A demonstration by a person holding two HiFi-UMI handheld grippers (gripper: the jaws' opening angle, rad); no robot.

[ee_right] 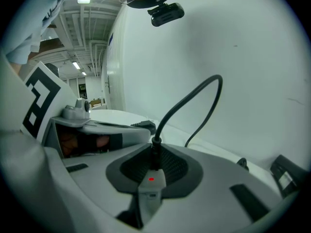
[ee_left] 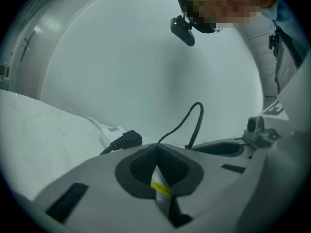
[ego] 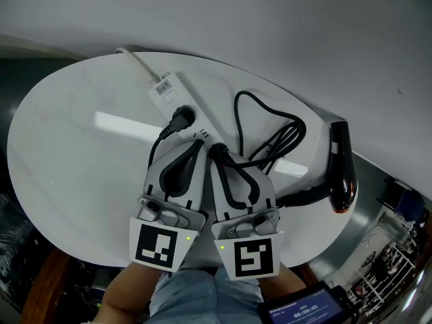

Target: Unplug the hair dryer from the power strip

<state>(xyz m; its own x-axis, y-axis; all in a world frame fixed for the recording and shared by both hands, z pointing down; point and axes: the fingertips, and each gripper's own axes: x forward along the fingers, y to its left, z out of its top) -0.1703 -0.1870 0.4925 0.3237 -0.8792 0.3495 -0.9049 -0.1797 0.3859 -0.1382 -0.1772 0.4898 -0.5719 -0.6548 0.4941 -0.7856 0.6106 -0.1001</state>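
Note:
A white power strip (ego: pixel 177 100) lies across the round white table (ego: pixel 67 154), and its far end shows in the left gripper view (ee_left: pixel 109 132). The black hair dryer (ego: pixel 342 167) rests at the table's right edge. Its black cord (ego: pixel 270 137) loops back to a plug at the strip's near end. My right gripper (ego: pixel 217 152) is shut on that plug, and the cord rises out from between the pads (ee_right: pixel 154 147). I cannot tell whether the prongs still sit in the socket. My left gripper (ego: pixel 197 144) is shut with nothing between its tips (ee_left: pixel 156 147), low over the strip.
A second black plug (ego: pixel 182 118) sits in the middle of the strip, and its cable runs down under the left gripper. A white wall stands close behind the table. A small lit screen (ego: pixel 304 309) is at the lower right, past the table's edge.

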